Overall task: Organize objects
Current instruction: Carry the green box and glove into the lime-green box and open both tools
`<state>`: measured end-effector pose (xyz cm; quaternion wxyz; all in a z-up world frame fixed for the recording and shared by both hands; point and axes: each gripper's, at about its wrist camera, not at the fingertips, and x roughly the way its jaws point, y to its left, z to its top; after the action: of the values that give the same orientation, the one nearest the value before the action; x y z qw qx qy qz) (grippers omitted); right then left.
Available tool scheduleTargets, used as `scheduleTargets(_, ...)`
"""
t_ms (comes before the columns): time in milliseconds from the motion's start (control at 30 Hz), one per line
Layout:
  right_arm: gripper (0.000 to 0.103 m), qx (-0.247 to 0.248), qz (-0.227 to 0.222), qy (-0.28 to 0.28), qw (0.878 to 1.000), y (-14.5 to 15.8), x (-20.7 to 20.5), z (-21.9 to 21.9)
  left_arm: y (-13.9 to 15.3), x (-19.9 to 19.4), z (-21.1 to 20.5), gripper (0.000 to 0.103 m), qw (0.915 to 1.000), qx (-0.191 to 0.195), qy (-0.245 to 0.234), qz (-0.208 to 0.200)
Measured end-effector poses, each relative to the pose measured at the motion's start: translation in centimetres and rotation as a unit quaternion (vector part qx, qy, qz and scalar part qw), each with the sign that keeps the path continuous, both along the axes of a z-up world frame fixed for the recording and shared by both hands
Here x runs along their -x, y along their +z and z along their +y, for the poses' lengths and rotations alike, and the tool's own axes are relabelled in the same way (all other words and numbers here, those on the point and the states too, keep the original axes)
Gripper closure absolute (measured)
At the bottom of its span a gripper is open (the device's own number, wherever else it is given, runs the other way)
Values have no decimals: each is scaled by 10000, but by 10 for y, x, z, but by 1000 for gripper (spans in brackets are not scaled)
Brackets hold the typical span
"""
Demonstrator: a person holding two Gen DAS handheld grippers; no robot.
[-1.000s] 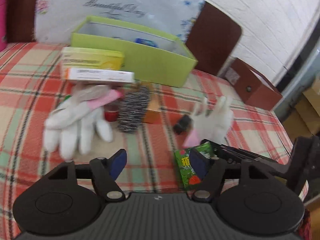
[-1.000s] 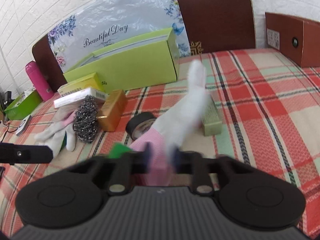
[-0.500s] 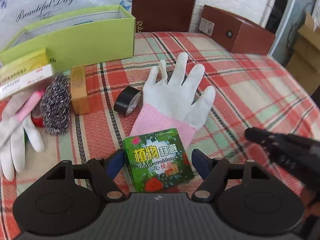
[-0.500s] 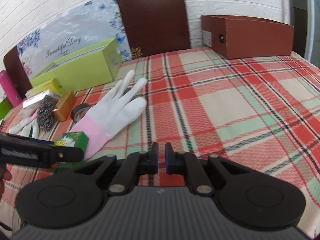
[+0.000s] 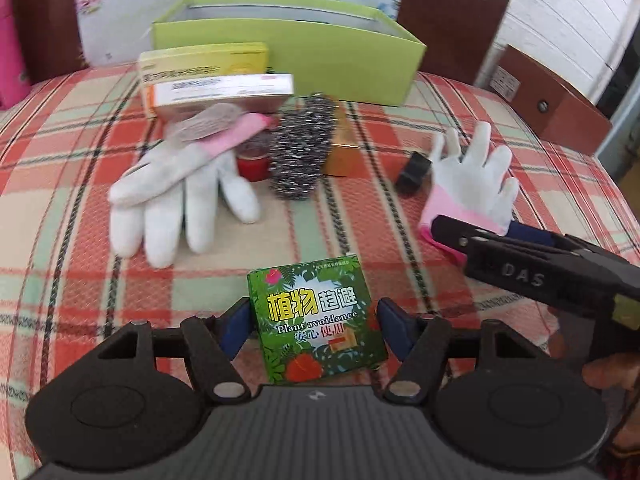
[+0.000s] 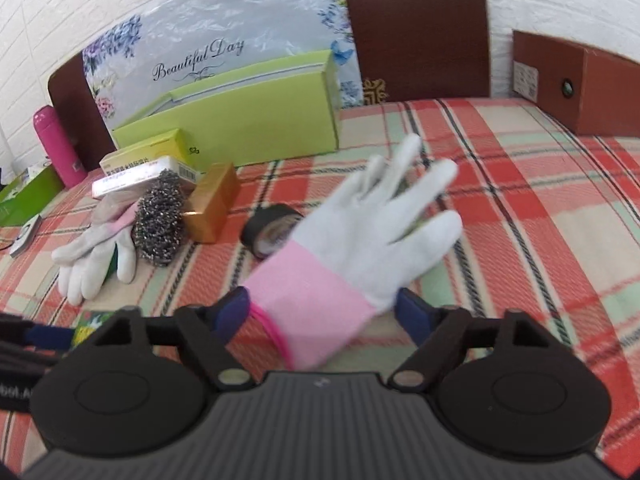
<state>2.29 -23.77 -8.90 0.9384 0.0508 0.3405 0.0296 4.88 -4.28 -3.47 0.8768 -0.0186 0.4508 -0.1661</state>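
We hold the left gripper (image 5: 314,322) over a small green box (image 5: 316,318) printed "Plant avoidance", which lies on the plaid tablecloth (image 5: 60,152). The box sits between the blue pads; the left one is at its edge, the right one stands a little apart, so the claw is spread around it. The right gripper (image 6: 326,314) has its jaws opening wide, and the pink cuff of a white glove (image 6: 372,228) lies between them, with no pad pressing on it. This glove lies flat, fingers pointing away from us.

Just beside the glove, on its left, lies a black tape roll (image 6: 268,232). Further left stand a gold box (image 6: 212,208) and a steel scrubber (image 6: 160,224), touching each other. A second white glove (image 5: 180,196) lies left of the scrubber, partly under it we think. Behind them are two stacked medicine boxes (image 5: 216,80) and a big lime-green open box (image 5: 288,52). A brown box (image 6: 576,84) stands at the far right.
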Motion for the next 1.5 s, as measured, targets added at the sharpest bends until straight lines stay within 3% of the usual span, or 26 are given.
scheduleTargets(33,10,249,-91,70,9996,-2,-2,8,0,-1,2,33,10000,37,40,-5)
scheduleTargets(100,29,687,-184,232,9972,-10,-4,18,1,-1,3,33,10000,48,45,-30)
scheduleTargets(133,51,641,-129,337,9973,-12,-3,17,1,-1,3,33,10000,37,35,-38)
scheduleTargets(200,69,423,-170,303,9985,-12,2,10,-2,-1,4,32,10000,28,22,-52)
scheduleTargets(233,85,431,-182,269,9985,-10,4,7,-3,-2,4,32,10000,31,27,-58)
scheduleTargets(500,87,238,-552,373,9975,24,39,-9,5,2,9,37,9992,308,-86,-218)
scheduleTargets(767,87,338,-1333,811,9872,80,38,-1,56,0,12,37,9941,617,-254,-850)
scheduleTargets(967,87,596,-1845,1111,9747,105,13,14,105,-20,12,37,9858,749,-237,-1487)
scheduleTargets(1167,87,826,-2234,1492,9597,117,-25,35,130,-62,16,37,9806,868,20,-1757)
scheduleTargets(1500,87,965,-2079,1683,9587,125,-124,30,137,-159,24,37,9787,845,607,-1771)
